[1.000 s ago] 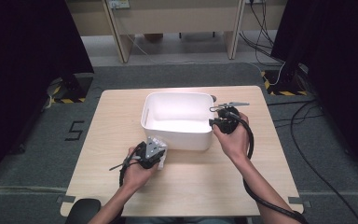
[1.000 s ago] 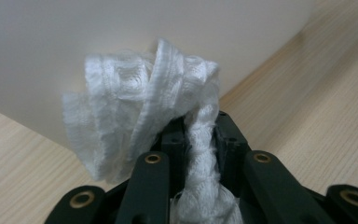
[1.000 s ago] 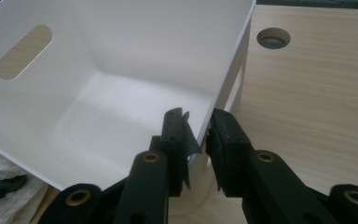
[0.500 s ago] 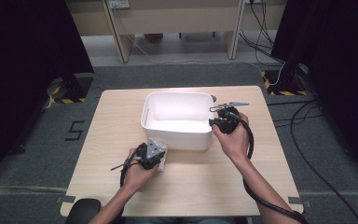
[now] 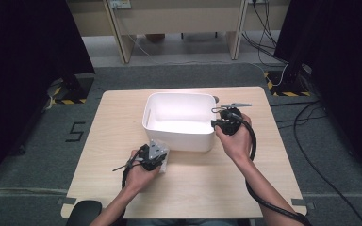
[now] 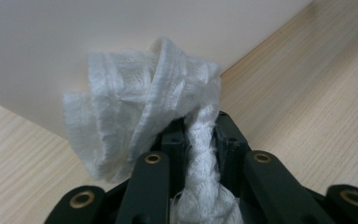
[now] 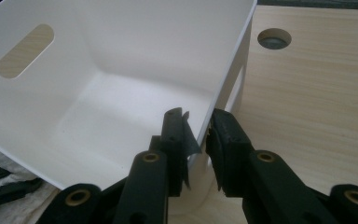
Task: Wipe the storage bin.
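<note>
Left gripper (image 5: 156, 154): I hold it low over the tabletop, near the front edge and left of centre, just in front of the tub's near wall. In the left gripper view its jaws are clamped on a twisted strand of white cloth.
White cloth (image 6: 144, 116): a crumpled, gauzy white piece, pinched between my left jaws, with the loose bunch standing ahead of the jaw tips and close against the tub's outer wall. In the high view it shows as a pale patch (image 5: 162, 157) on the tabletop under and beside the left gripper.
Right gripper (image 5: 225, 123): I hold it at the tub's right side, toward the front right corner of the tub. In the right gripper view (image 7: 198, 128) its jaws straddle the tub wall, one inside and one outside, closed on the rim.
White tub (image 5: 179, 134): an open rectangular plastic bin, upright, near the middle of the tabletop toward the rear edge. Interior white and bare; an oval handle slot (image 7: 24, 50) shows in one wall.
Tabletop (image 5: 207, 188): light wood grain. A round cable hole (image 7: 274, 38) lies beyond the tub in the right gripper view.
Hands: my left hand (image 5: 139, 174) and right hand (image 5: 235, 141) each grip their tool from the front edge side.
</note>
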### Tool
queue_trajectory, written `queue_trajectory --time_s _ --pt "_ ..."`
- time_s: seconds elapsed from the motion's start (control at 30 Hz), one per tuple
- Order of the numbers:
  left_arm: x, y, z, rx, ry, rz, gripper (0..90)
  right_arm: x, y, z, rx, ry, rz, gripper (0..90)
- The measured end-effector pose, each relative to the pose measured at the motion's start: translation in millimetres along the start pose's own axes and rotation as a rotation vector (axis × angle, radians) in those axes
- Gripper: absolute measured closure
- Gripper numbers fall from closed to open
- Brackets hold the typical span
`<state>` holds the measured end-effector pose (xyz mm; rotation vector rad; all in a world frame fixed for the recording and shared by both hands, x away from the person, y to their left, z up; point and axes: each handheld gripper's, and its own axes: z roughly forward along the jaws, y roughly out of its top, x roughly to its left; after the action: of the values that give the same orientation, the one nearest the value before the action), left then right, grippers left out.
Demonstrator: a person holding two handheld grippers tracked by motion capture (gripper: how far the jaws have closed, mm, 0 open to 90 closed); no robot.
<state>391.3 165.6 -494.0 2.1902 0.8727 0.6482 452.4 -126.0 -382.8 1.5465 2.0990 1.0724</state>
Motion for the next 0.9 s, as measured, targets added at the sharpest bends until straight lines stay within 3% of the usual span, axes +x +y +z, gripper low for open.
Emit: queue_trajectory --time_s 0.9 --pt "-7.4 7.0 3.6 -0.003 -0.022 0.001 77.2 0.3 0.2 0.1 0.0 -0.001 0.002 76.3"
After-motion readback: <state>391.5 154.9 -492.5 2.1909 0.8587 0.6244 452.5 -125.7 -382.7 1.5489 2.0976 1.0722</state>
